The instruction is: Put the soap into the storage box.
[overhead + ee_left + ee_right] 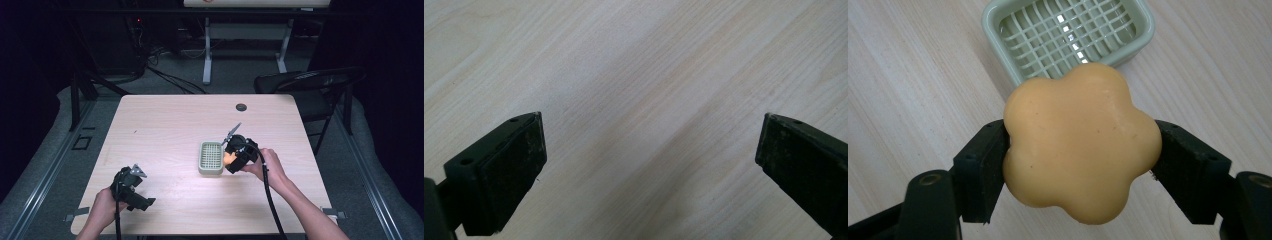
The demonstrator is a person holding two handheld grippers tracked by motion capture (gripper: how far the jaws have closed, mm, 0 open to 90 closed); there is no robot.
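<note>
tray (210,158): on the table (170,125), right of its middle | soap (1080,142): between the right tool (1080,165) jaws, just right of the tray, above the table | left tool (134,189): well left of the tray, nearer the person | chair (310,82): behind the tray, off the table's far right corner

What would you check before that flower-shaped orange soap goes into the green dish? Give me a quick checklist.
1. Right hand-held gripper shut on the orange soap: ok.
2. Green dish holds nothing on its grid: ok.
3. Soap beside the dish, near its edge: ok.
4. Soap centred over the dish: not ok.
5. Left hand-held gripper open, away from the dish: ok.
6. Soap's height above the table: cannot tell.
</note>
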